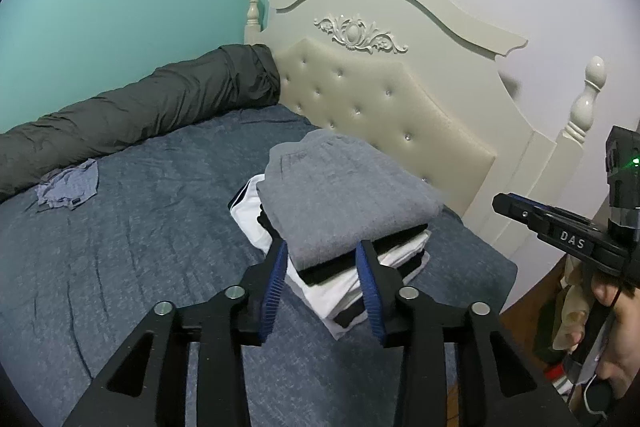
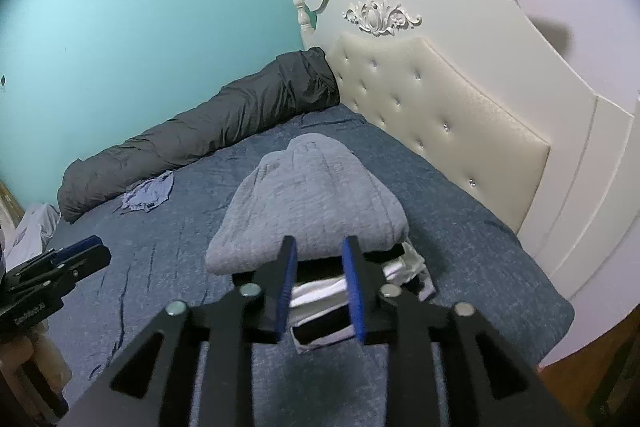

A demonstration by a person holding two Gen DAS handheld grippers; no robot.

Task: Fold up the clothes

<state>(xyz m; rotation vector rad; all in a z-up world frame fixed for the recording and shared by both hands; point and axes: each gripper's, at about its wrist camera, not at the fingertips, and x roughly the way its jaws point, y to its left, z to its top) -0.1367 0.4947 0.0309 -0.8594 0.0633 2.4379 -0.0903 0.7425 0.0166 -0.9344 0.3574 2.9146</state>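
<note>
A stack of folded clothes stands on the blue bed near the headboard, topped by a folded grey garment (image 1: 344, 199) (image 2: 308, 199) over black and white layers (image 1: 360, 283) (image 2: 320, 295). My left gripper (image 1: 324, 251) hovers open just in front of the stack's near edge, nothing between its blue pads. My right gripper (image 2: 319, 245) is also open, close above the stack's front, holding nothing. A crumpled light-blue garment (image 1: 68, 185) (image 2: 150, 193) lies loose further back on the bed. The right gripper also shows in the left wrist view (image 1: 560, 227), held by a hand (image 1: 616, 339).
A rolled dark grey duvet (image 1: 140, 107) (image 2: 208, 135) runs along the teal wall. The cream tufted headboard (image 1: 384, 99) (image 2: 440, 107) bounds the bed on the right. The blue bedspread (image 1: 120, 267) (image 2: 152, 267) is open between stack and duvet. Wooden floor (image 2: 592, 379) lies beyond the bed edge.
</note>
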